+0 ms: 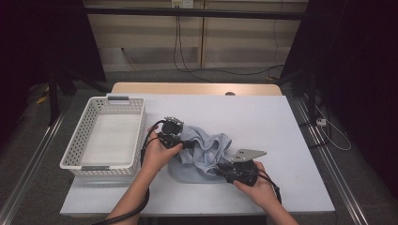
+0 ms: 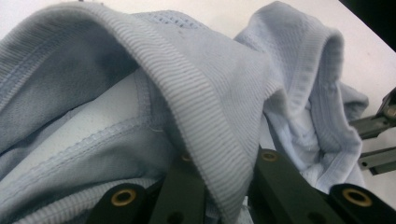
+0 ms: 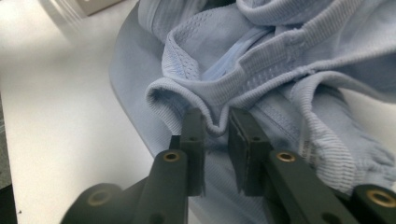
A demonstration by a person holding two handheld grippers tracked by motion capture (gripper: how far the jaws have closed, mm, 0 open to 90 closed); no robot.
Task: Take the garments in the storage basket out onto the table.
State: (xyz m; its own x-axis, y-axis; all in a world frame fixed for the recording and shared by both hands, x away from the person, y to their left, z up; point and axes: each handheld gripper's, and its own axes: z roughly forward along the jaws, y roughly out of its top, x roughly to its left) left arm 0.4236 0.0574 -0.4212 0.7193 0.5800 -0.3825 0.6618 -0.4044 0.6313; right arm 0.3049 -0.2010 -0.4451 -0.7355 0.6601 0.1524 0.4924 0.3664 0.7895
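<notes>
Two grips on one garment [image 1: 202, 151], a pale blue ribbed piece bunched mid-table [image 1: 263, 117]. My left gripper [image 2: 224, 186] is clamped tight on a ribbed hem; my right gripper [image 3: 215, 140] stands slightly parted, a hem fold sitting between the pads without firm pressure. Judged risk: that fold slips free when I lift, or the cloth twists on one held edge. Nothing blocks the way to the white basket [image 1: 87, 140] at left, which stands apart from the cloth.
</notes>
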